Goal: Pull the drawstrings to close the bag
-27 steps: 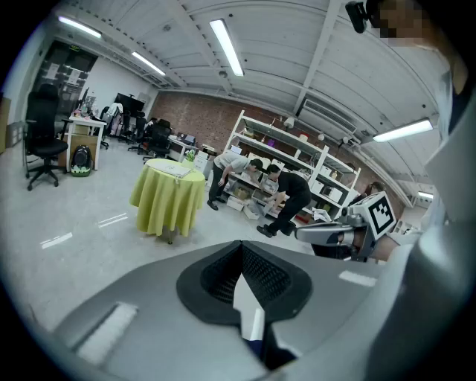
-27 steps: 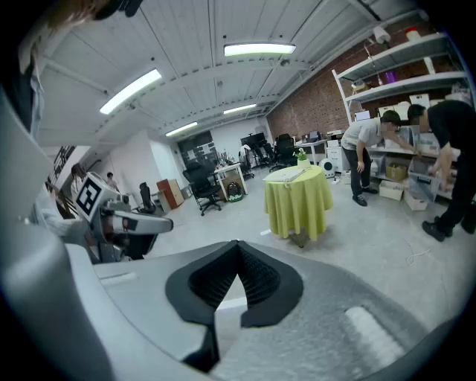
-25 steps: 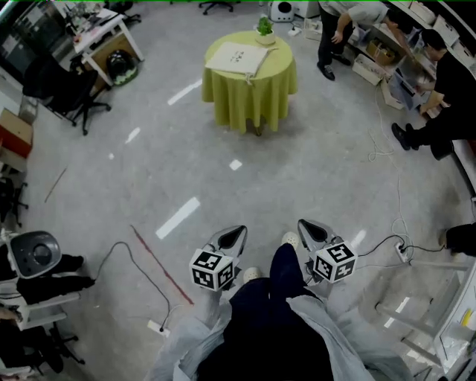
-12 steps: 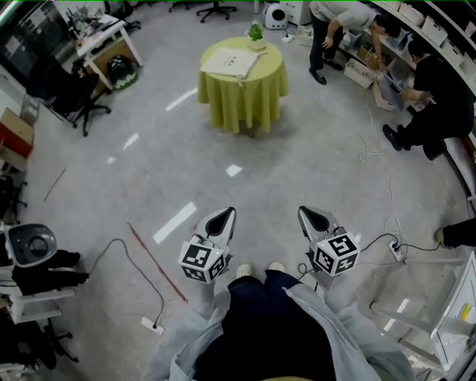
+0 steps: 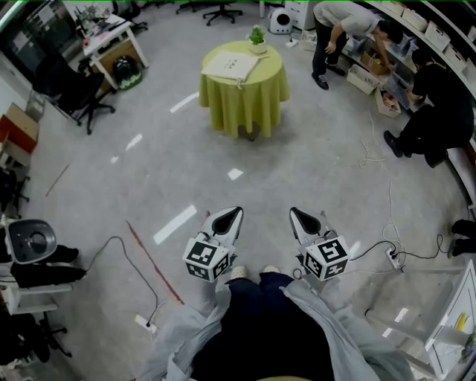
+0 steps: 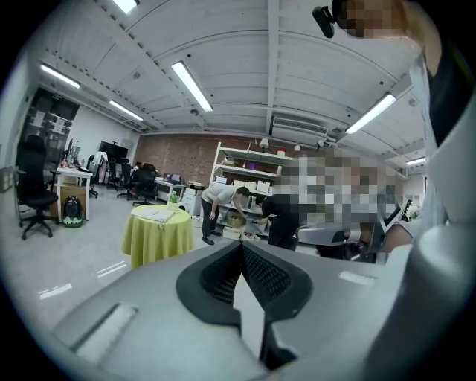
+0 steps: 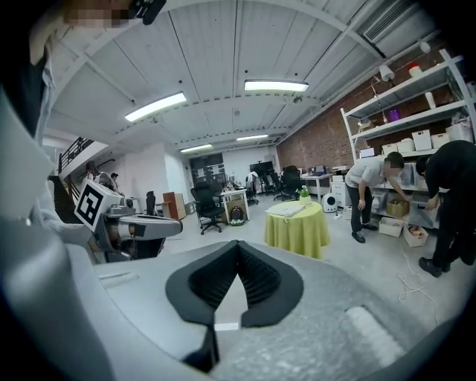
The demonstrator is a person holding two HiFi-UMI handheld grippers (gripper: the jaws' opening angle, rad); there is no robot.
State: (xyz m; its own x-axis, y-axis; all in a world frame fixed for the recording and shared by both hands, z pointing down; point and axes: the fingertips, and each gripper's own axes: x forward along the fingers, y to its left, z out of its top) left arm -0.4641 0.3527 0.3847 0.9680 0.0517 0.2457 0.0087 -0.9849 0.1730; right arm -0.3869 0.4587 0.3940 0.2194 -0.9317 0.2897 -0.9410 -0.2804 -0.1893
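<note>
**Left tongs** (image 5: 233,213): lower centre of the head view, left of the pair. Jaws pressed together, tips meeting, nothing between them. Marker cube (image 5: 207,258) sits just behind, towards the bottom edge.

**Right tongs** (image 5: 295,213): lower centre, right of the pair. Jaws likewise closed tight and empty. Its own marker cube (image 5: 326,257) sits behind. The two tongs lie side by side, apart, both aimed up the frame.

**Holder**: grey sleeves (image 5: 195,327) and dark trousers (image 5: 256,327) at the bottom edge, with shoe tips showing between the cubes.

**Floor** (image 5: 312,171): grey and glossy. A red line (image 5: 155,260) runs diagonally at lower left, beside a dark cable ending at a white power strip (image 5: 145,322).

**Table** (image 5: 245,97): round, draped in a yellow-green cloth, upper centre of the frame, well apart from both tongs.

**Bag** (image 5: 232,65): pale, flat, lying on the tabletop towards its left side. Its drawstrings are too small to make out.

**Potted plant** (image 5: 257,36): small, green, at the far edge of the tabletop, near the bag.

**Surroundings**: a black office chair (image 5: 82,97) at upper left. A bending person (image 5: 349,18) and a crouching person in black (image 5: 439,97) are at upper right, beside shelving.
</note>
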